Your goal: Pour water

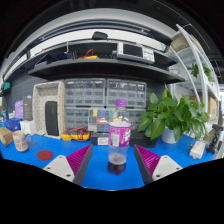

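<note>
A small clear glass with dark liquid in its lower part stands upright on the blue table. It stands between my two fingers, with a gap on each side. My gripper is open, its magenta pads on either side of the glass. Just beyond the glass stands a white cup with a purple label, and a clear bottle with a white label stands to its left.
A green potted plant stands at the back right. A small red lid lies at the left, with jars beyond it. Yellow and red small items sit at the back, before a shelf unit.
</note>
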A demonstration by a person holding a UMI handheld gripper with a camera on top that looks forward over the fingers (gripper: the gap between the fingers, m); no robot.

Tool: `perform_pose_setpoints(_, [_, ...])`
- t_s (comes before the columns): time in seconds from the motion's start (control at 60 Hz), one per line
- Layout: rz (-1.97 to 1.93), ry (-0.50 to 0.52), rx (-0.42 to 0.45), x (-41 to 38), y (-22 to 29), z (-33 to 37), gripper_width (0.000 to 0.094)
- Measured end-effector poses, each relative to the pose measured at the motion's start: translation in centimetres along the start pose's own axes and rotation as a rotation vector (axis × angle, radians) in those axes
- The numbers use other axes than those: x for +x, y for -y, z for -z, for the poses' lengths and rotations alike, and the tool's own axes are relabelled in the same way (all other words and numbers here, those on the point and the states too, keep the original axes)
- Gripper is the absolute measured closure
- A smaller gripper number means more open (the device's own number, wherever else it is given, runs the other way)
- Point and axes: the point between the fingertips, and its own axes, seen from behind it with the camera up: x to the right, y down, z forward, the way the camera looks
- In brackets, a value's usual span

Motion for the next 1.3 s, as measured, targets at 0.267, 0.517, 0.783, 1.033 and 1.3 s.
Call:
perform_pose_setpoints(0.267, [-0.011, 0.036, -0.012, 1.2, 0.1, -7.1, 0.0114])
perform_pose_setpoints(0.517, [-0.006, 0.034, 0.006, 1.3, 1.1, -9.3, 0.0426])
perform_pose_setpoints(0.783, [0.021, 0.068, 0.02, 0.7, 1.1, -9.6, 0.0581])
perform_pose_setpoints(1.033, [0.103, 0.084, -0.001, -0.6, 1.5, -9.6, 0.058])
perform_pose_setpoints(1.3, [0.646, 0.18, 0.073, -12.5, 4.0, -9.5, 0.0583])
